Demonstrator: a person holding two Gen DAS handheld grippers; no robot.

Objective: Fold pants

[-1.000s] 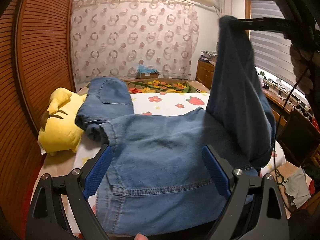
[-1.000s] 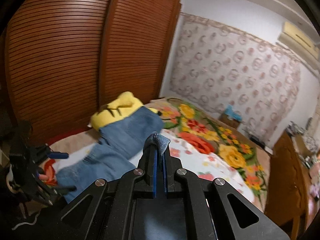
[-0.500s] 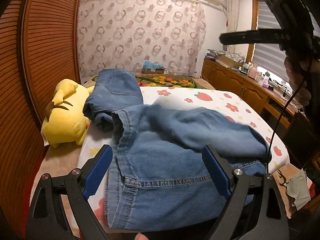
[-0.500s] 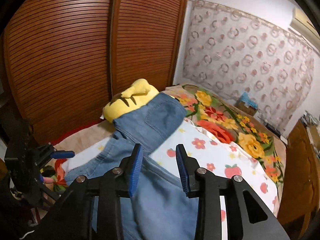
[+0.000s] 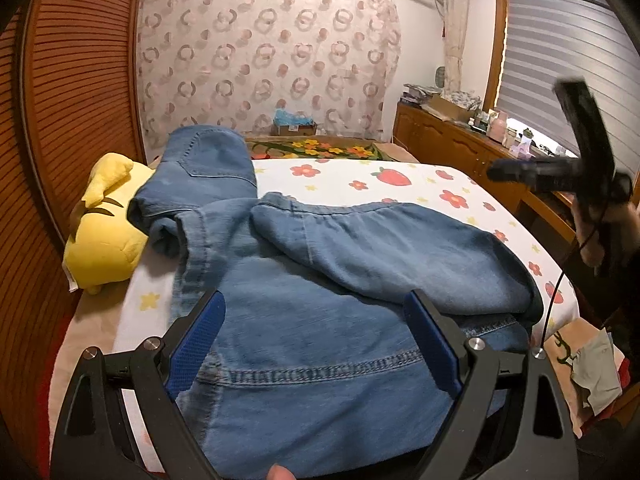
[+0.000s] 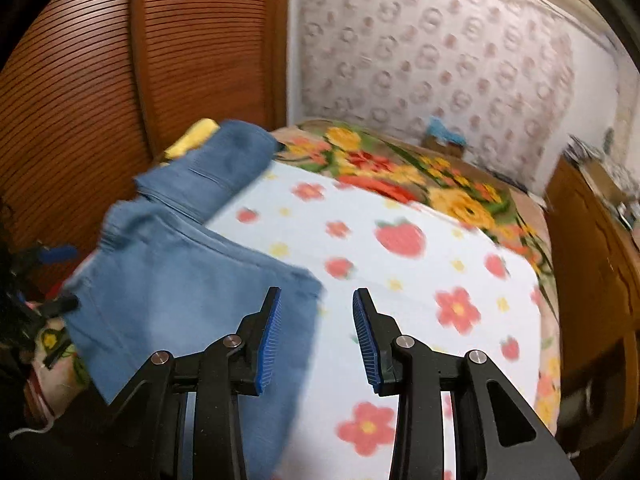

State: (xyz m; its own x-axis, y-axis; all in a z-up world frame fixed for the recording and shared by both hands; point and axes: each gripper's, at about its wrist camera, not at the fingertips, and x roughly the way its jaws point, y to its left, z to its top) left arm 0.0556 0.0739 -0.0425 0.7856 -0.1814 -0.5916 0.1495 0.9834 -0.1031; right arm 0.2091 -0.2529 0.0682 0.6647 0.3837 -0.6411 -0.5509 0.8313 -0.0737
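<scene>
item: blue denim pants (image 5: 320, 280). we found them spread across the near part of the bed (image 5: 400, 184), on a white sheet printed with strawberries and flowers. one leg lay doubled back over the seat and waist area, its hem near the middle of the garment; the other end of the pants was bunched up against a yellow plush toy (image 5: 104, 232) at the bed's left edge, beside the slatted wooden wardrobe doors (image 5: 72, 80).

item: left gripper (image 5: 316, 332). we held it low over the waist end of the pants, its blue-padded jaws spread wide, denim showing between them but neither pad pressing on the cloth.

item: right gripper (image 6: 316, 328). we held it over the sheet at the edge of the folded leg, jaws parted partway and gripping nothing; the left pad sat over the denim's edge, the right over bare sheet. the right wrist view was blurred.

item: wooden dresser (image 5: 448, 148) along the right wall, cluttered on top; patterned curtain (image 5: 260, 56) behind the bed.
</scene>
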